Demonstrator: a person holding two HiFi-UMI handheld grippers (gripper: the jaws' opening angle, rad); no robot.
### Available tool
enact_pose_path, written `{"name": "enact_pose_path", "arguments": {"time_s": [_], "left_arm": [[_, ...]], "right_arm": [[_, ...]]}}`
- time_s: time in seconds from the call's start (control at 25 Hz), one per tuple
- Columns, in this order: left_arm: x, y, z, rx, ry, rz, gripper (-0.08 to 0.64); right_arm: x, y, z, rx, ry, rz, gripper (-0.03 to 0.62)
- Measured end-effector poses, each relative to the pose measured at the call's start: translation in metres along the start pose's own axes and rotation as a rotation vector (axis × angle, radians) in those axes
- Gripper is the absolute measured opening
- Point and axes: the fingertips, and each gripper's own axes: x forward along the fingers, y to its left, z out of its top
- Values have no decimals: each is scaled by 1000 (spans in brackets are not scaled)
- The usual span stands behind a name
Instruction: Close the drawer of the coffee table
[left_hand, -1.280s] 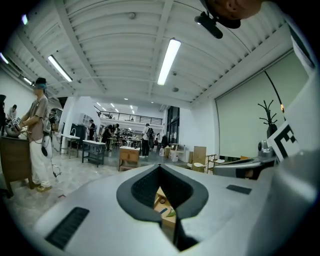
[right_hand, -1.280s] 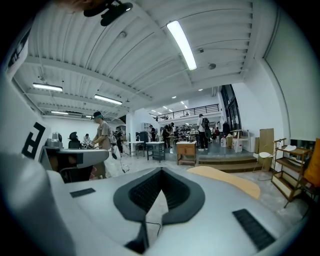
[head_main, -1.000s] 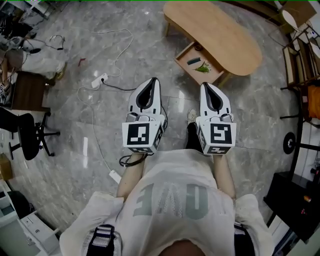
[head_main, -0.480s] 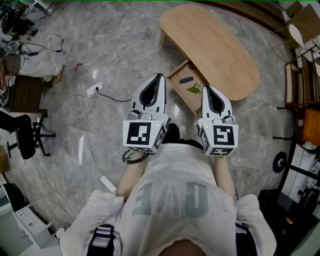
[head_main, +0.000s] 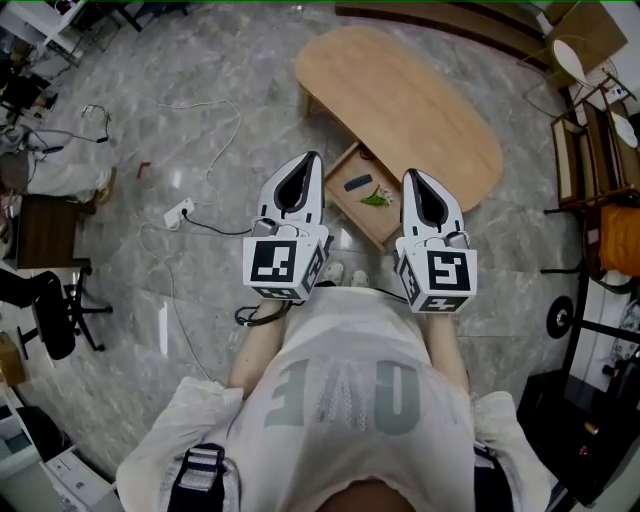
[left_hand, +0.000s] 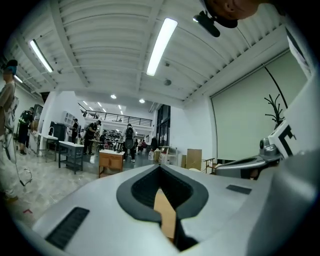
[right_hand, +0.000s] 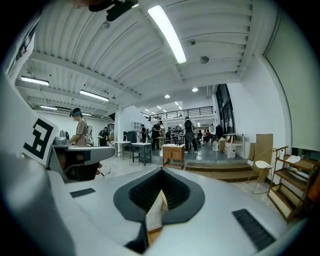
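Just short of the open drawer (head_main: 362, 195), the left gripper (head_main: 309, 160) and right gripper (head_main: 412, 175) are hovering with jaws together and empty, probably risking a jam if one pushes off-centre.

White power strip (head_main: 180, 211), black chair (head_main: 50, 318)

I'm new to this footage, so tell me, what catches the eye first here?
The left hand-held gripper and right hand-held gripper, both shut, fill the middle of the head view. Beyond them the oval wooden coffee table has its drawer open, a green item inside.
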Motion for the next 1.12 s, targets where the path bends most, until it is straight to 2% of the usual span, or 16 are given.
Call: {"name": "enact_pose_path", "arguments": {"time_s": [0.16,0.4,0.56,0.72,0.84,1.0,1.12], "left_arm": [[14,6,-2,-35,1,-21,9],[39,7,-15,-5,49,-75,9],[53,8,-45,22,121,-120,9],[76,8,-109,51,209,-165,9],[95,2,-175,50,257,-183,9],[120,-12,-276,-23,320,-240,9],[118,-30,-330,-51,356,-280,9]], "right_arm": [[9,-8,-4,26,13,-31,3],[27,-24,-10,73,25,-72,3],[44,-34,-29,90,60,-91,2],[61,-48,-75,155,104,-127,3],[76,-58,-137,207,155,-144,3],[100,-69,-233,245,215,-169,2],[100,-66,-295,285,270,-183,3]]}}
